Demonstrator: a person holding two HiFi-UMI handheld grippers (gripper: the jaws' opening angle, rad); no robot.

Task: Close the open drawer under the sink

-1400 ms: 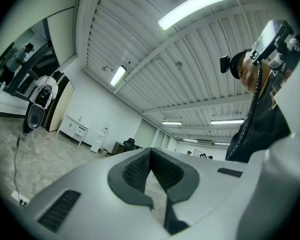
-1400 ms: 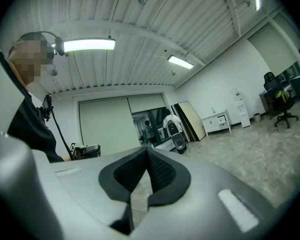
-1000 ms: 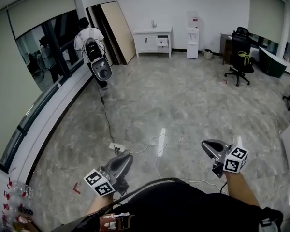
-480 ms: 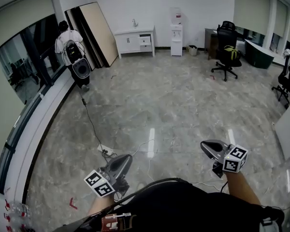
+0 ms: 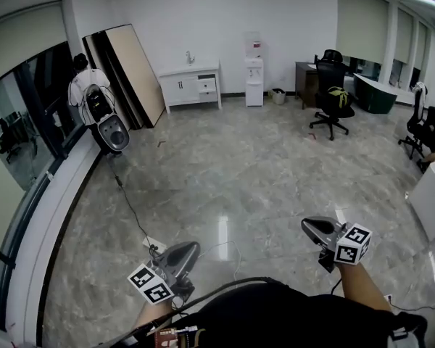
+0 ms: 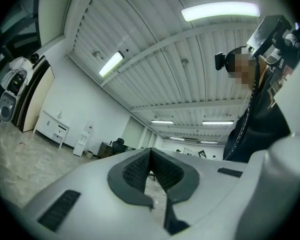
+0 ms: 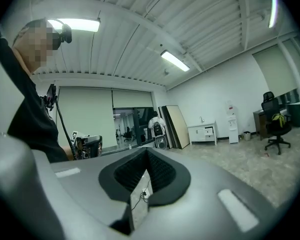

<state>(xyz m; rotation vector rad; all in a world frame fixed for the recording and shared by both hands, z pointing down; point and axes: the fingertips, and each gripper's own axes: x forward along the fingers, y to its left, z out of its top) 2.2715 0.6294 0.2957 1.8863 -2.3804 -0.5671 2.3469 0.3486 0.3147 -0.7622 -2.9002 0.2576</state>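
White cabinet (image 5: 191,84) with the sink on top, that's the target, up against the far wall in the upper middle of the head view, just left of the water dispenser (image 5: 254,71). The drawer (image 5: 206,85) on its right-hand side pokes out of the face, plainly open. It's well apart from both tools, with a whole stretch of grey marble floor (image 5: 261,165) in between.

Left tool (image 5: 191,248) sits low, left of centre at the bottom of the frame, jaws pressed together with nothing in them; its own view shows the ribbed pads meeting at the tip. Right tool (image 5: 310,226) at the lower right, jaws likewise together and empty. Both point across the room, and the right gripper view catches the cabinet small at centre right. Approach phase by my reading, no contact yet.

How will that drawer handle? It looks like a light, stiff box with a flat glossy front, likely to slide on runners with a modest push. No need to grasp it: I'd set closed tips against the middle of the front panel and push straight in, since an off-centre shove could skew it and smooth paint may let a tip skid. One watch-out: a cable (image 5: 130,205) trails over the floor at the left, near the way across
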